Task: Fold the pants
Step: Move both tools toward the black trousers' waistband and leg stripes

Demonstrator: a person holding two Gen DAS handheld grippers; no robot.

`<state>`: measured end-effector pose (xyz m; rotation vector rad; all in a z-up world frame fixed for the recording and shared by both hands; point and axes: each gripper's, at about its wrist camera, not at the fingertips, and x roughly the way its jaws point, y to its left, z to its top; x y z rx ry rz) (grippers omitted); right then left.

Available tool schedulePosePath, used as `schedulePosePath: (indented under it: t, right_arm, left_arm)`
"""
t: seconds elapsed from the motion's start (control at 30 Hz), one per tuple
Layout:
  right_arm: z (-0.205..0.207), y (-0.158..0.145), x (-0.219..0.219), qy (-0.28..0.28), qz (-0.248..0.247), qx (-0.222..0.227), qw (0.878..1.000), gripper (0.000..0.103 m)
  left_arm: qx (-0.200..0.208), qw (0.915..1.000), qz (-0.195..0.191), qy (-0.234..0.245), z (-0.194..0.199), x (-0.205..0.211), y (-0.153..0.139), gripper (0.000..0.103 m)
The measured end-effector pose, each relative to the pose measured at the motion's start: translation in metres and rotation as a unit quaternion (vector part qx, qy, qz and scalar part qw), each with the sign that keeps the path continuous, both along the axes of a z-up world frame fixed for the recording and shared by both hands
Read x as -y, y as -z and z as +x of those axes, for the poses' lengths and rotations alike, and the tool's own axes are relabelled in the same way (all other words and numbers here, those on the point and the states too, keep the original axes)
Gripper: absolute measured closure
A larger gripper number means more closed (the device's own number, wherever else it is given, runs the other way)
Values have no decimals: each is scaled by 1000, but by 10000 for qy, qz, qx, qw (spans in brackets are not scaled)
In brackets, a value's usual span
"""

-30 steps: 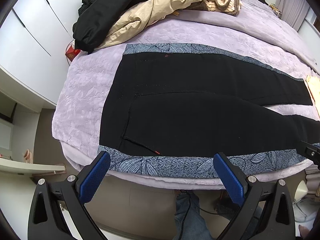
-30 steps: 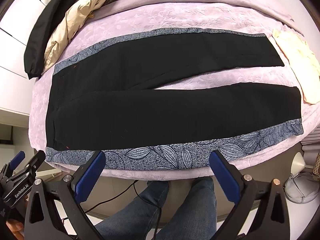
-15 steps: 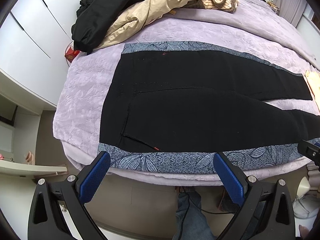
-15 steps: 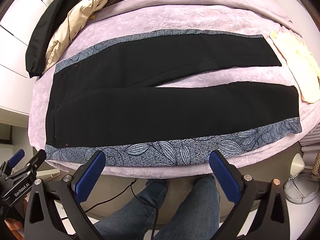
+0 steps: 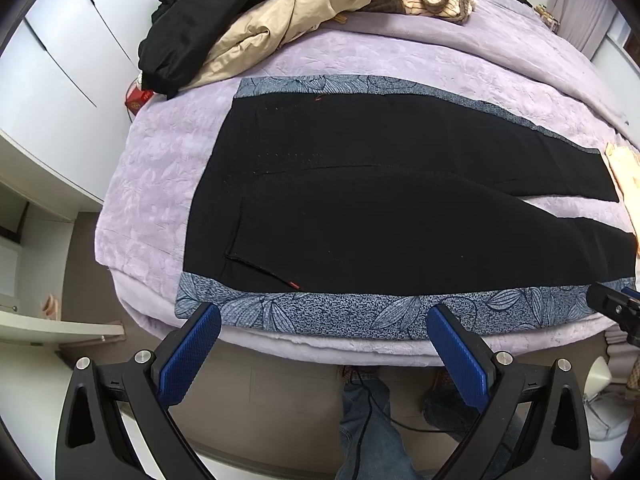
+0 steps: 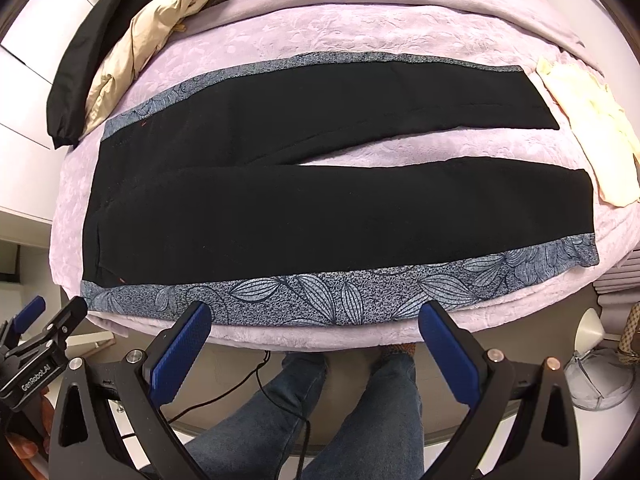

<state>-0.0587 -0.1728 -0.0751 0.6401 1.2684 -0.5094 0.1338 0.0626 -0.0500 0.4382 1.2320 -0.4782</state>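
Your bed (image 5: 168,168), under a lilac coverlet, carries the black pants (image 6: 304,200) laid flat across it, waistband toward the wardrobe side, 2 legs splayed in a narrow V. The patterned grey side stripe (image 6: 360,284) of the near leg runs along the bed's near edge. A heap of jackets (image 5: 256,28) lies beyond the pants, well apart; a cream garment (image 6: 592,128) sits just beside the hems.

Your left gripper (image 5: 320,346) and right gripper (image 6: 314,346) both hover off the bed's near edge, tongs spread wide, holding nothing.

Judgement: folding is not yet begun. The next move calls for pinching the near stripe at 2 points and carrying that leg over the far one.
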Motion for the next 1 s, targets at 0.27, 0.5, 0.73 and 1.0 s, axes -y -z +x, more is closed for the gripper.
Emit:
schedulePosePath:
  t: [0.27, 0.5, 0.73, 1.0]
  right_arm:
    - [6, 17, 1, -175, -137, -178, 9996, 0]
    - [15, 28, 3, -267, -170, -214, 9993, 0]
    - [18, 37, 5, -280, -132, -259, 9992, 0]
    - [20, 46, 7, -274, -117, -338, 9990, 0]
  left_arm:
    - [-122, 9994, 180, -264, 4, -7, 19, 0]
    - [-205, 9992, 99, -334, 10, -7, 31, 0]
    - [-297, 9986, 131, -428, 18, -6, 43, 0]
    - [-347, 9984, 177, -414, 22, -5, 51, 0]
